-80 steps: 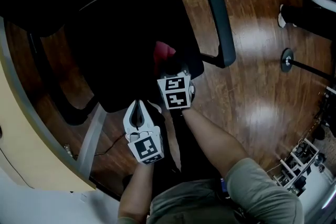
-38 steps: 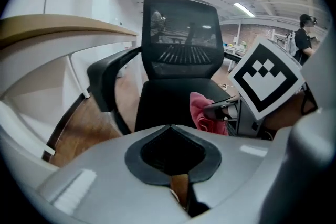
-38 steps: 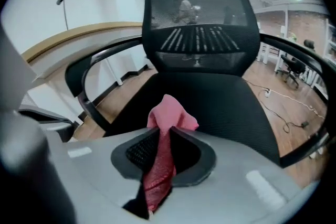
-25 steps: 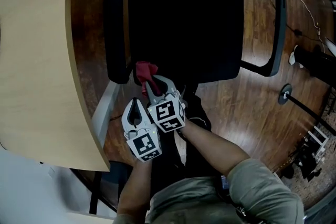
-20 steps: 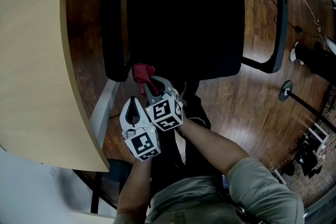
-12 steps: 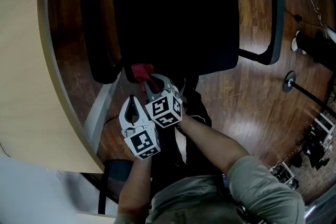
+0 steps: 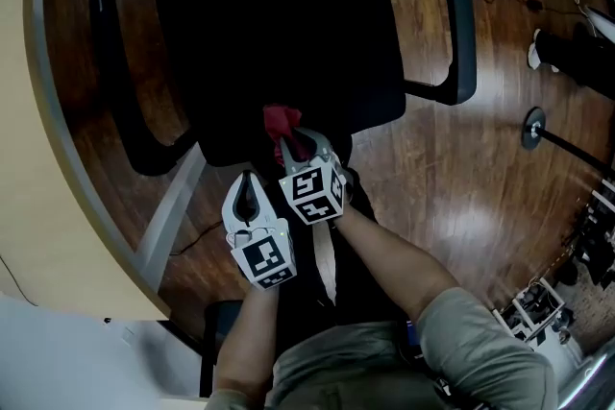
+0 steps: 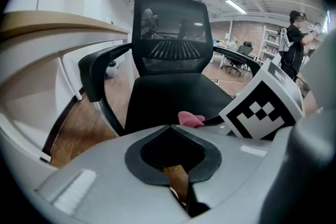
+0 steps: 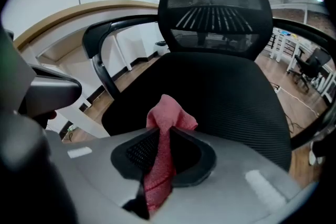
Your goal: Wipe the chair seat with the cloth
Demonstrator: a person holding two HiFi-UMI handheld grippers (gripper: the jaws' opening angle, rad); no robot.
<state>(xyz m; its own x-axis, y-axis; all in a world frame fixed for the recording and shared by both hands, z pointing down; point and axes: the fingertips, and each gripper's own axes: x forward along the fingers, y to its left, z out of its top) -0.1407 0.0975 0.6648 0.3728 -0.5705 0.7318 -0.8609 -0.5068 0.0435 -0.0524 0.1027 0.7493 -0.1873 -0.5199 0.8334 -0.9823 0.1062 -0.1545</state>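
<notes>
Red cloth (image 9: 167, 118) sat pinched between the fingers of the right gripper (image 9: 164, 134), near the front edge of the chair seat (image 9: 236, 97). The left gripper (image 8: 169, 128) was closed and empty. With little cloth protruding, the fingers might scrape the seat instead.

The black mesh chair seat (image 7: 288, 24) lies open across its width. It is fenced by the left black armrest (image 8: 95, 70), the right black armrest (image 7: 459, 5) and the dark mesh backrest (image 9: 212, 2) at the far end. The curved pale wooden desk (image 7: 29, 158) crowds the left side, while the brown wood floor (image 7: 461, 197) on the right is free.
</notes>
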